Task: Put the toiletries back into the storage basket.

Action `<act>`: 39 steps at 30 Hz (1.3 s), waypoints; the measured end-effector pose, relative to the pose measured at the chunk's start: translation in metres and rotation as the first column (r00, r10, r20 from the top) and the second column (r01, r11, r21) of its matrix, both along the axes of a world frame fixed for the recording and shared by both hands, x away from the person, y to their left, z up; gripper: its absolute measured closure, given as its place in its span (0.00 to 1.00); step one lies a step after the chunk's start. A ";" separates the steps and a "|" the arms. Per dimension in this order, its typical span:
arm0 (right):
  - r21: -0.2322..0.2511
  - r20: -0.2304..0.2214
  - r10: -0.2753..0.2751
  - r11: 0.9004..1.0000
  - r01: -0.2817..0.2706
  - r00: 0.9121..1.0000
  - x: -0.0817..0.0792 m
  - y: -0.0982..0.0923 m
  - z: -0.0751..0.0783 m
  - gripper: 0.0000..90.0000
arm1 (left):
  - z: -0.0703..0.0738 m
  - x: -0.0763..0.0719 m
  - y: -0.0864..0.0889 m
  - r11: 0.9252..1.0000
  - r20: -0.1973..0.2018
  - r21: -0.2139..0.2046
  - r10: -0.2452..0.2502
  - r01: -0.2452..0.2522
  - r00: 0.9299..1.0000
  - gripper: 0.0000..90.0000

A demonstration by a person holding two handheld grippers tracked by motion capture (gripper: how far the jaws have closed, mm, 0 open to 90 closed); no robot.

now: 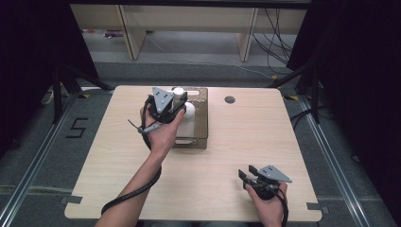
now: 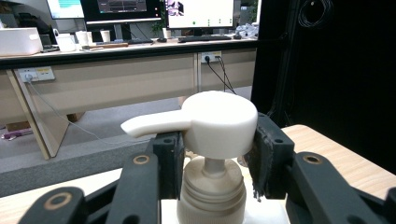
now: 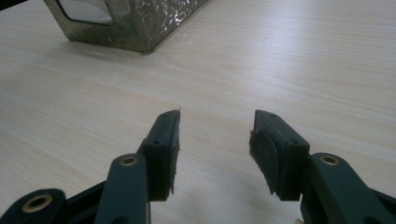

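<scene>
**Left gripper clamped on pump bottle head, right gripper idle near the table edge**

The light wooden table (image 1: 213, 179) carries a dark tray (image 1: 201, 118) on its far half, left of a small round hole in the tabletop (image 1: 230, 100). In the tray stands a white pump bottle (image 1: 188, 112), upright, its pump head (image 2: 219, 122) on top with the spout pointing to the left in the left gripper view.

The person's left forearm (image 1: 137, 182) reaches from the near edge diagonally forward to the tray, the hand wrapped around the left gripper (image 2: 215, 154), held level toward the bottle. Its jaws stand on either side of the pump head, both pads pressed against the rim above the ribbed collar (image 2: 212, 196).

The right hand sits low at the near right, well apart from the tray, holding the right gripper (image 3: 215, 140) just above bare wood and pointing toward the tray's near corner (image 3: 135, 28). Its jaws stand apart with nothing between them.
</scene>
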State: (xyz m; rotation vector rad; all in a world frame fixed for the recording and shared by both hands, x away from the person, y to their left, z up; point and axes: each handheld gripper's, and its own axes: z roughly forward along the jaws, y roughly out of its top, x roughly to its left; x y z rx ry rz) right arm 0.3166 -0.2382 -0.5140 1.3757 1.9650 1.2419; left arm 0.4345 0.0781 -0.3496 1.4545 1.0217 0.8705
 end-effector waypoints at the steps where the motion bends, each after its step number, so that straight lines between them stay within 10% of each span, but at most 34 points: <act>1: -0.003 0.004 0.002 1.000 -0.002 1.000 0.000 0.000 0.000 0.58 | 0.000 0.000 0.000 1.000 -0.001 0.002 0.000 0.000 1.000 0.66; 39: -0.023 0.038 0.014 1.000 -0.014 0.999 0.001 0.000 -0.001 0.58 | -0.019 -0.001 0.002 1.000 -0.028 0.002 0.007 -0.007 1.000 0.65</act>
